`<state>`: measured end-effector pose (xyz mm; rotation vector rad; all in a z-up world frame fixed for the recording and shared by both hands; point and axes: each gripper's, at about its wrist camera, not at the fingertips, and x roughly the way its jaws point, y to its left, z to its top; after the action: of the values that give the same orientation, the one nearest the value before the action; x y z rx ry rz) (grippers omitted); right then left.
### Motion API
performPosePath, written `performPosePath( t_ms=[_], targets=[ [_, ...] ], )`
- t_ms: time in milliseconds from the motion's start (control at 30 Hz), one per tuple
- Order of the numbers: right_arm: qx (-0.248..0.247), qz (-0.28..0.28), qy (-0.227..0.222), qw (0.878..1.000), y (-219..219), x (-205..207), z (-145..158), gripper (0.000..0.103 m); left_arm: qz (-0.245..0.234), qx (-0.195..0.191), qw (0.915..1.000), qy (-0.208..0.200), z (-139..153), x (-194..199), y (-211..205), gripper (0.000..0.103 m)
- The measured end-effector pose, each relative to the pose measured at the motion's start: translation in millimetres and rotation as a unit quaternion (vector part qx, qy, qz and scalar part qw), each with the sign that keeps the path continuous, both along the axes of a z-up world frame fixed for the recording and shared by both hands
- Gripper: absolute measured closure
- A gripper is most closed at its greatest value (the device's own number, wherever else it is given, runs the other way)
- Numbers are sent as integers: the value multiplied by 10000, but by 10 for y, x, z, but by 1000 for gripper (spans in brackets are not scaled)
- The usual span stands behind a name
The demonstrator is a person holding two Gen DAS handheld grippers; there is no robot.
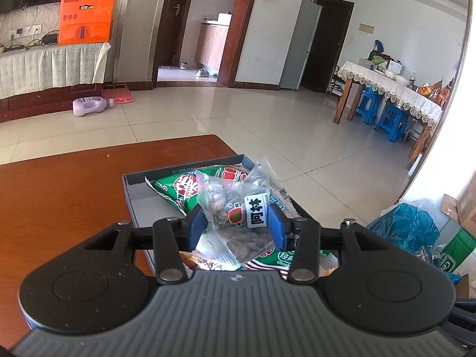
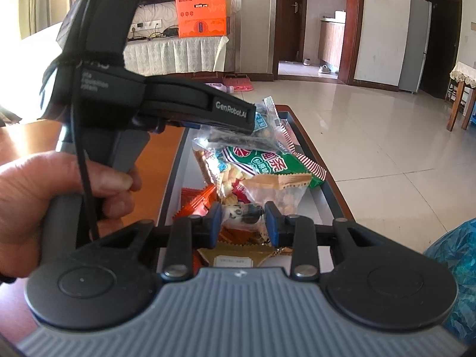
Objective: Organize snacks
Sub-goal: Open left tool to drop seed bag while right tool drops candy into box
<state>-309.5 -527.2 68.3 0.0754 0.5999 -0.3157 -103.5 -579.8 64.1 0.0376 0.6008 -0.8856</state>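
Note:
My left gripper (image 1: pixel 237 223) is shut on a clear packet of seeds (image 1: pixel 235 208) and holds it above a dark tray (image 1: pixel 134 205) on the brown table. A green snack bag (image 1: pixel 178 190) lies in the tray beneath. In the right wrist view my right gripper (image 2: pixel 242 223) is shut on a small clear packet with dark contents (image 2: pixel 242 212) over the same tray (image 2: pixel 175 160). The left gripper (image 2: pixel 226 116) shows there, held by a hand, with its packet (image 2: pixel 264 125) above a pile of snacks: a green bag (image 2: pixel 267 160), a cracker bag (image 2: pixel 214 160), an orange packet (image 2: pixel 193 202).
The brown table (image 1: pixel 59 193) extends left of the tray. A blue plastic bag (image 1: pixel 404 226) and boxes sit on the floor to the right. A dining table with blue stools (image 1: pixel 389 119) stands far right. A purple bottle (image 1: pixel 89 105) lies on the tiled floor.

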Motion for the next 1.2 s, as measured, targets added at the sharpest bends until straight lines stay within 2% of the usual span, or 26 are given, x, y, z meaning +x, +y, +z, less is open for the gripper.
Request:
performPosePath(
  t_ms=[233, 400, 700, 1200],
  targets=[
    [18, 1, 14, 10000, 2, 33, 13, 69, -25, 134, 9998, -114, 27, -52, 8, 47],
    [37, -1, 42, 10000, -20, 48, -2, 69, -5, 209, 9996, -185, 26, -87, 19, 39],
    [46, -33, 99, 9999, -76, 149, -72, 69, -56, 181, 9996, -229, 63, -129, 44, 34],
    [36, -111, 124, 9999, -136, 221, -104, 69, -87, 161, 9997, -154, 42, -168, 64, 31]
  ],
)
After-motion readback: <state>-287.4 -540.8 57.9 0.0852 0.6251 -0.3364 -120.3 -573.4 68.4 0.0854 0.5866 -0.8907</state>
